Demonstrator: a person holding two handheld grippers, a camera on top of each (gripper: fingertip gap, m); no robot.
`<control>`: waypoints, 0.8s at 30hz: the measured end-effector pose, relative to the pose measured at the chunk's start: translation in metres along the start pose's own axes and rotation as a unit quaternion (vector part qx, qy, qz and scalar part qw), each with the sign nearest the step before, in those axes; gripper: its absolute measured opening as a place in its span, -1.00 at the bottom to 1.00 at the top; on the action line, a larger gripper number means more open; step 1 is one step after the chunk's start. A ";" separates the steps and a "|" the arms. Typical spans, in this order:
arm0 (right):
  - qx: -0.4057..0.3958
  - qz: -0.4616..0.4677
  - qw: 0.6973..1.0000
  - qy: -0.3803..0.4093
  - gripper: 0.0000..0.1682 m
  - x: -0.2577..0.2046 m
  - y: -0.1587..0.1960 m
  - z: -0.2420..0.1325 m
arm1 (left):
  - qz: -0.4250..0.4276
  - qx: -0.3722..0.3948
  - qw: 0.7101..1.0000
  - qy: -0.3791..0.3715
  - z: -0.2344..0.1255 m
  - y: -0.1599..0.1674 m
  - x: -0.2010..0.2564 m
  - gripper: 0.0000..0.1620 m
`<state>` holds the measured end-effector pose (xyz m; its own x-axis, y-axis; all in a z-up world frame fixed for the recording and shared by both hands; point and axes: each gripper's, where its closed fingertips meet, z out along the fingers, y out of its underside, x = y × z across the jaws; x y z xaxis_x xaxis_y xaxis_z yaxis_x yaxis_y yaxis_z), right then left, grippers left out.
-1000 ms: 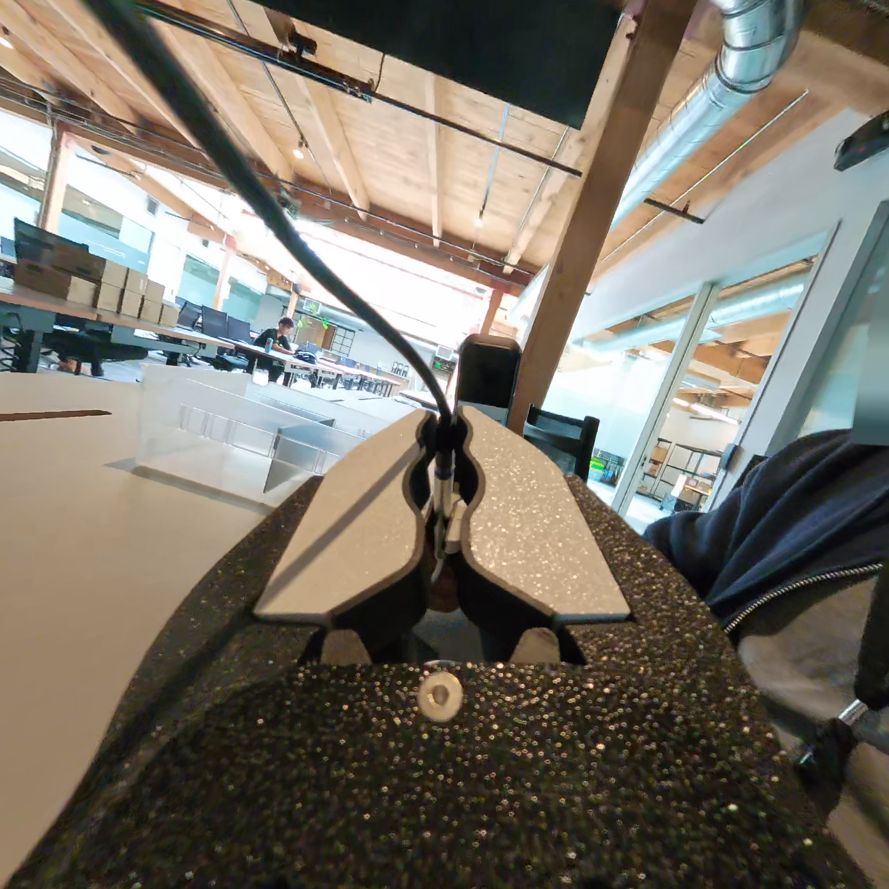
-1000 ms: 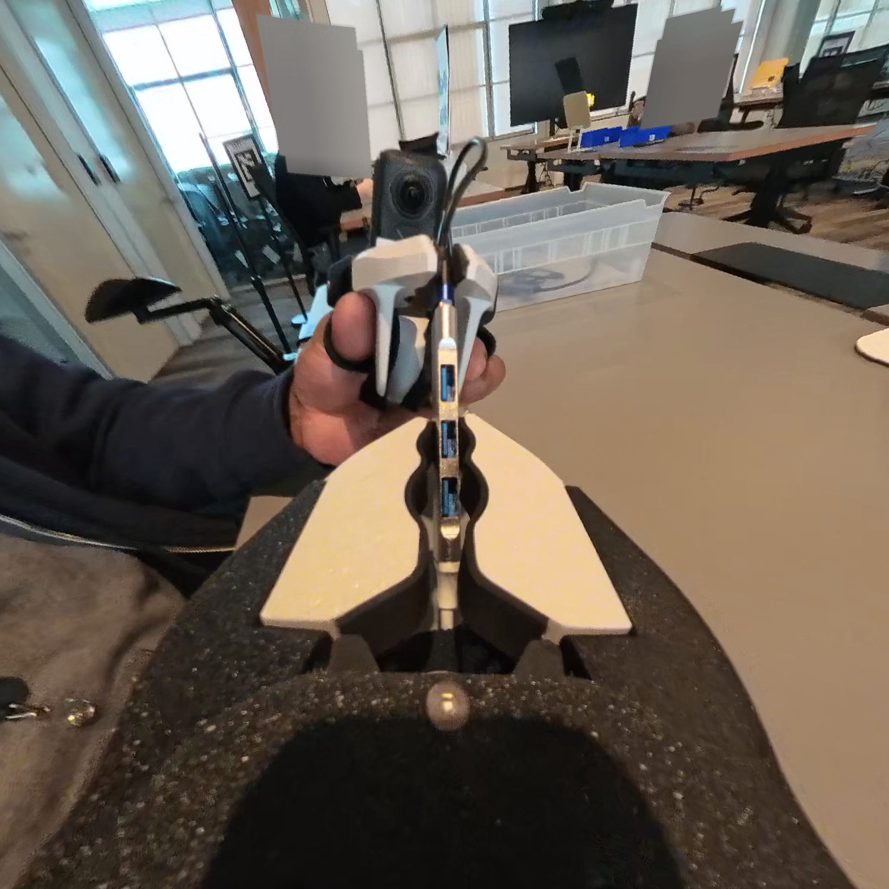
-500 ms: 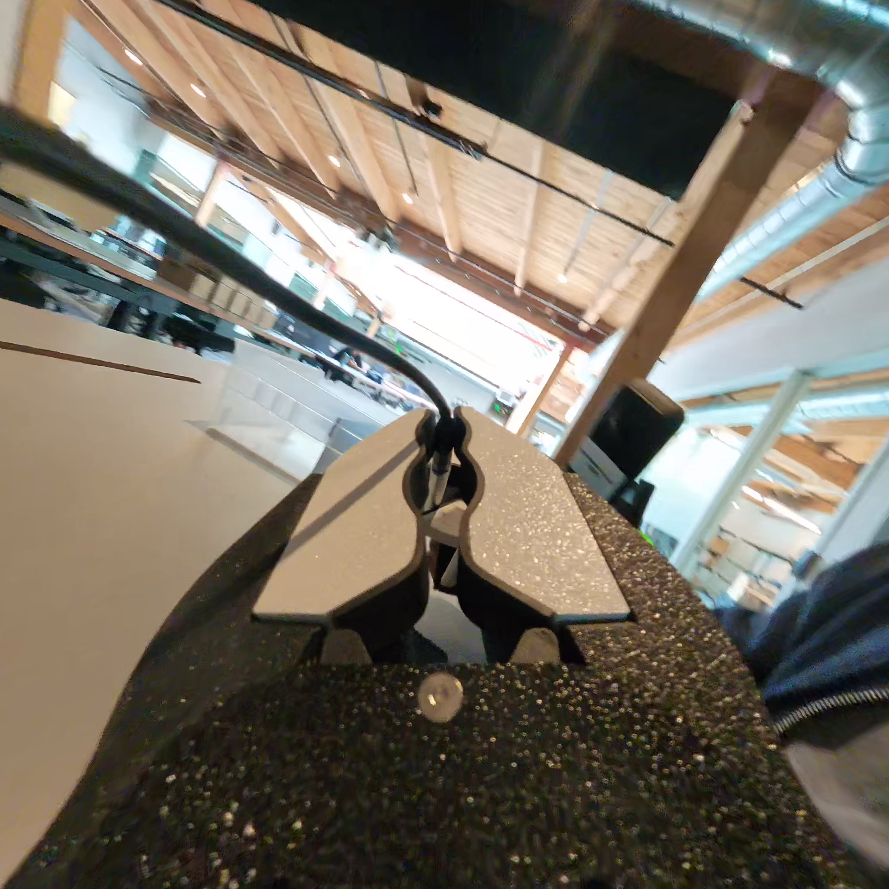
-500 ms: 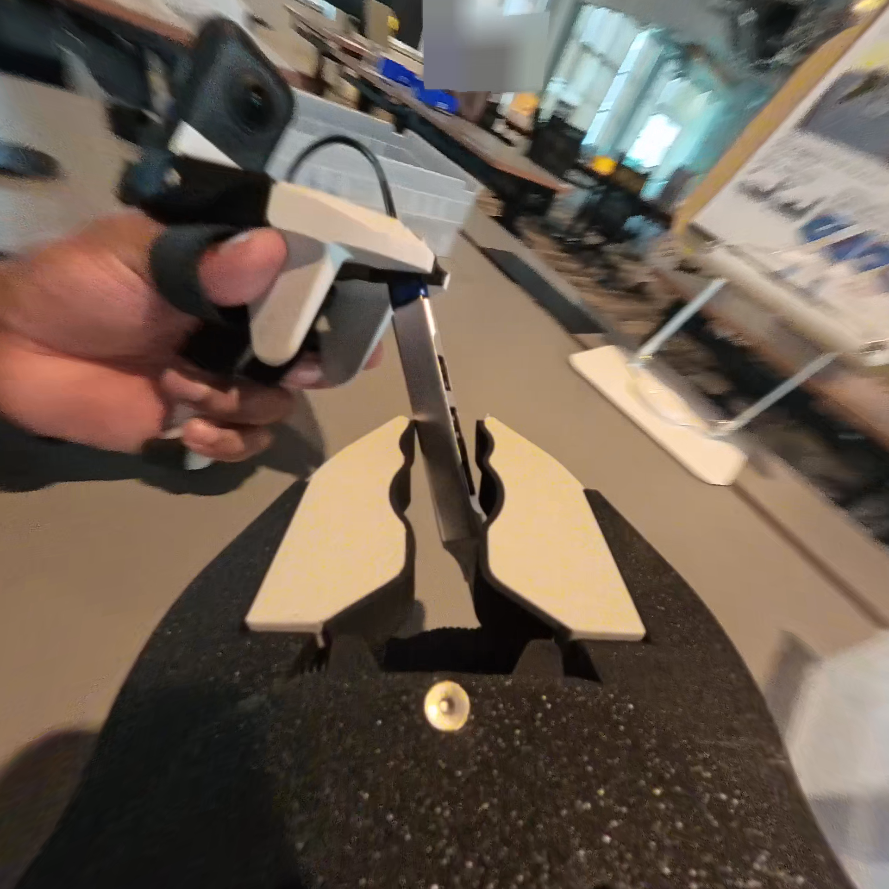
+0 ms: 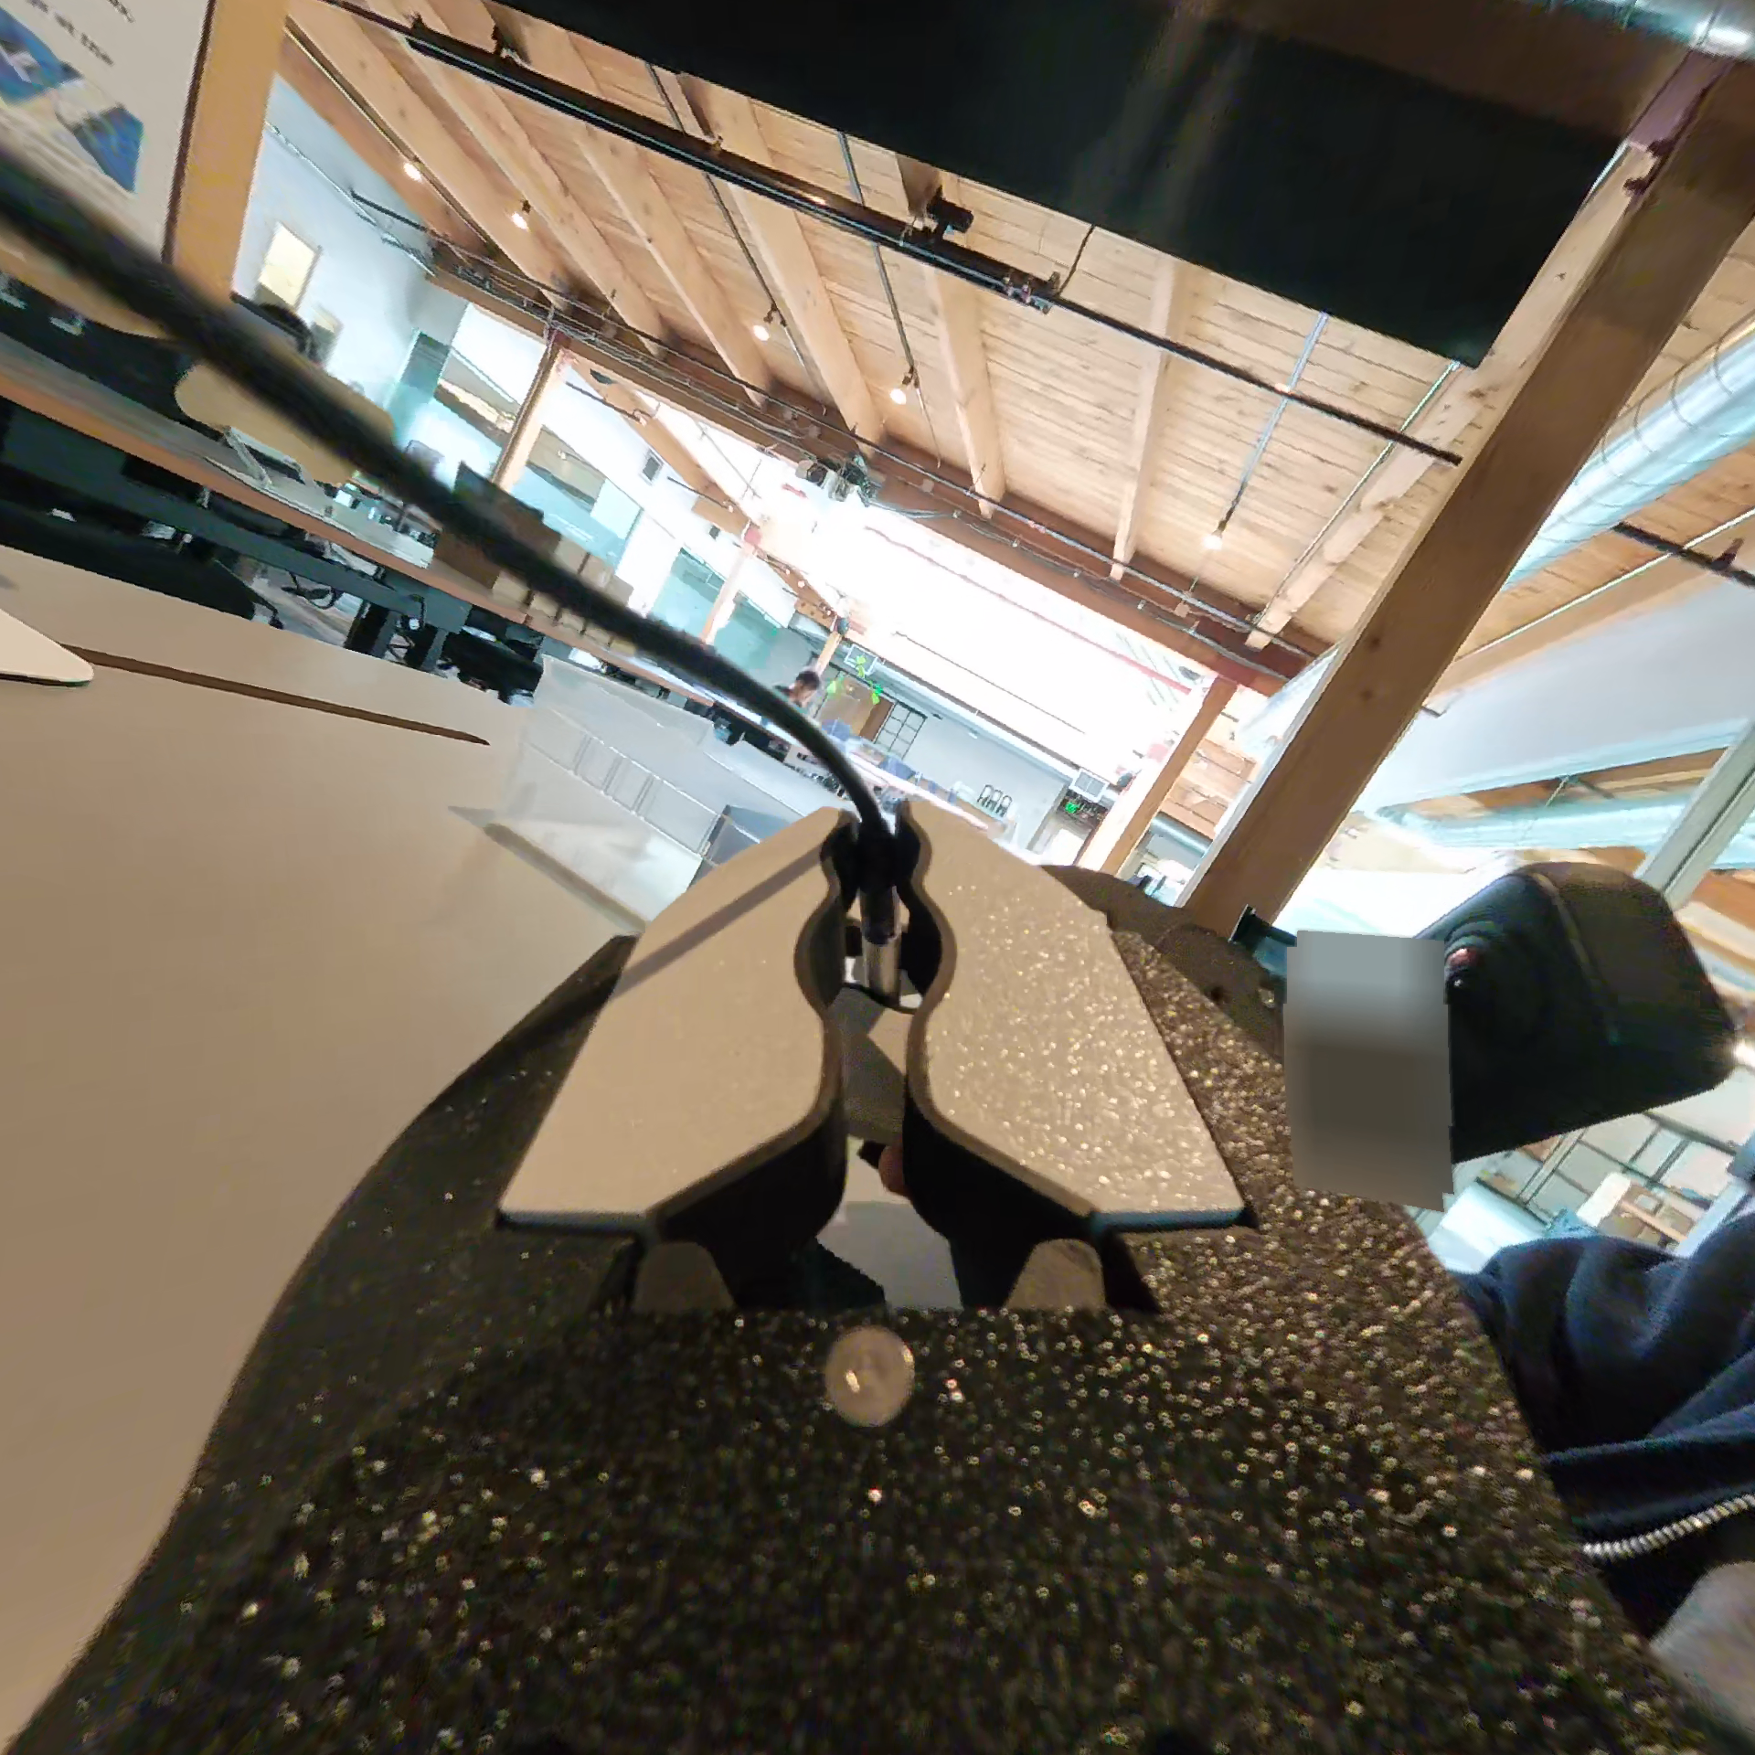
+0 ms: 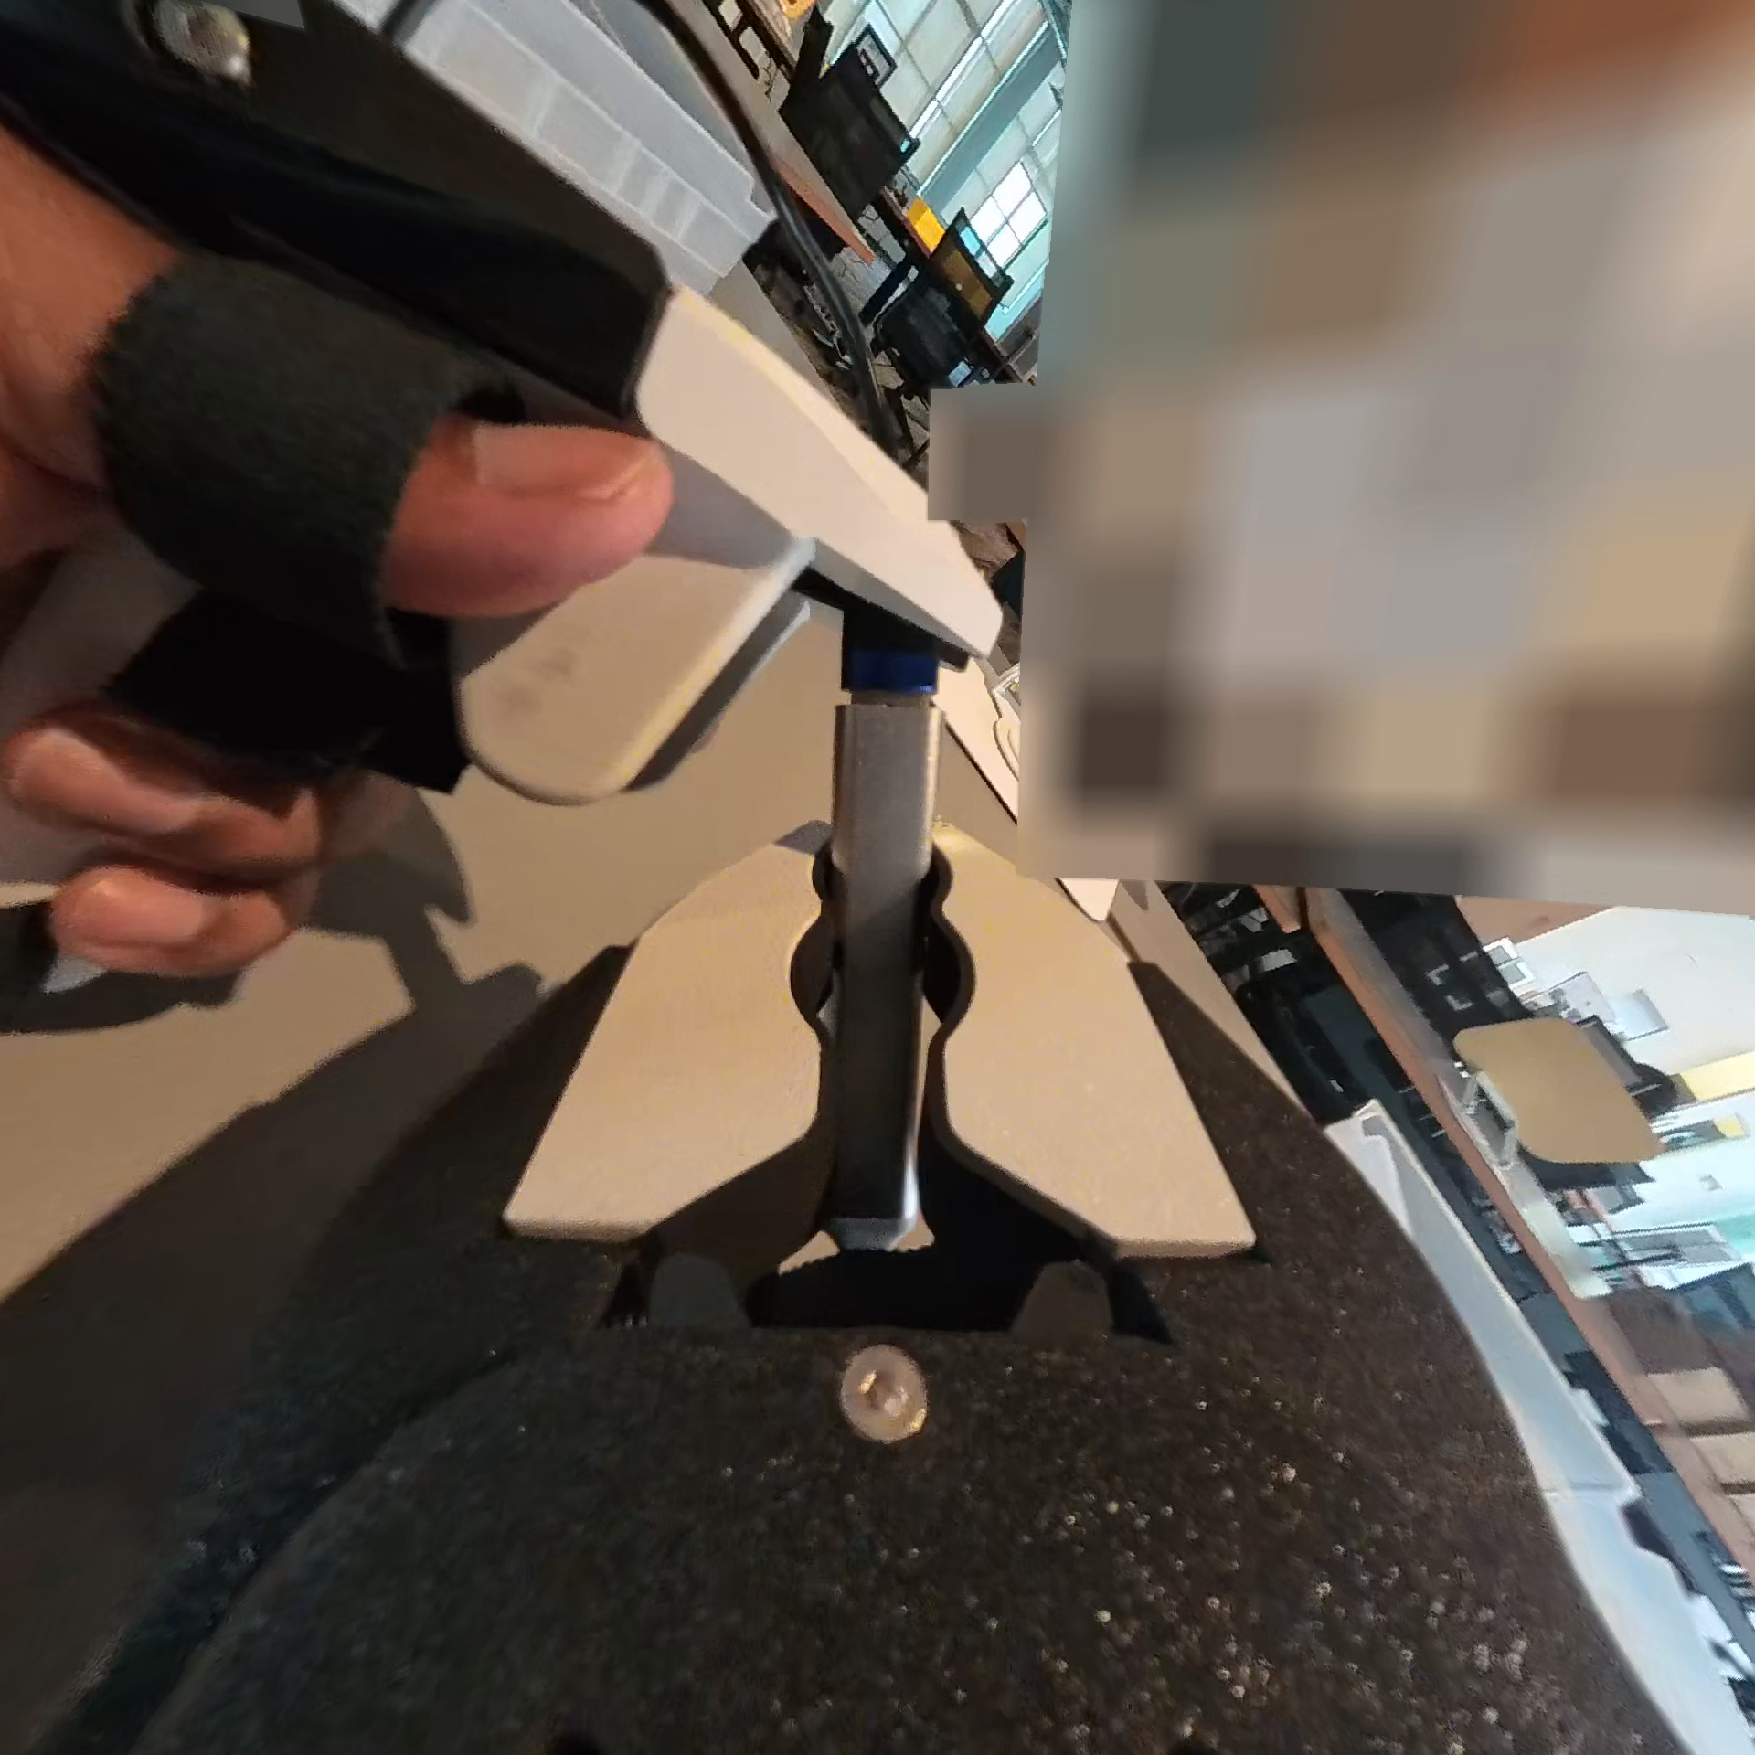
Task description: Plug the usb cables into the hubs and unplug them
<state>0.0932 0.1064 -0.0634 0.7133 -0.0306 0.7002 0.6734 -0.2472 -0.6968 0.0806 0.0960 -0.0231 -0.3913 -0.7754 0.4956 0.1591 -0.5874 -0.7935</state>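
In the left wrist view my left gripper (image 5: 878, 836) is shut on the black USB cable's plug (image 5: 878, 950), and the black cable (image 5: 570, 608) runs up and to the left. In the right wrist view my right gripper (image 6: 878, 855) is shut on the silver hub (image 6: 878, 997), which stands upright between its fingers. The left gripper (image 6: 883, 632), held by a hand (image 6: 285, 532), comes in from the upper left. Its plug with a blue collar (image 6: 893, 667) meets the hub's top end. How deep the plug sits is hidden.
A grey table (image 5: 237, 902) lies below both grippers. A clear plastic bin (image 5: 617, 760) stands at its far side and also shows in the right wrist view (image 6: 608, 123). A white stand base (image 5: 38, 655) sits at the left. A dark sleeve (image 5: 1614, 1330) is at the right. My hands' fingertips stand some 4 centimetres from each other.
Both grippers have turned and tilted together. The right gripper's fingers stood apart from the tilted hub half a second ago and now close on it, upright. The left stays shut on the plug.
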 end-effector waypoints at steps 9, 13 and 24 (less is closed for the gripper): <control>0.002 -0.039 0.999 -0.017 -0.84 -0.001 0.003 -0.005 | -0.046 -0.029 0.998 0.035 -0.003 0.006 0.004 -0.92; 0.004 -0.045 0.999 -0.017 -0.84 0.000 0.006 -0.008 | -0.040 -0.037 0.998 0.042 -0.001 0.009 0.006 -0.92; 0.022 -0.049 0.998 -0.022 -0.84 0.001 0.005 -0.011 | -0.028 -0.048 0.997 0.056 -0.002 0.011 0.011 -0.93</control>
<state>0.0951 0.0939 -0.0649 0.6502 0.0347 0.7589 0.7480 -0.2042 -0.6315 0.0765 0.0811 -0.0268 -0.4966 -0.7082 0.5019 0.0486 -0.6000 -0.7985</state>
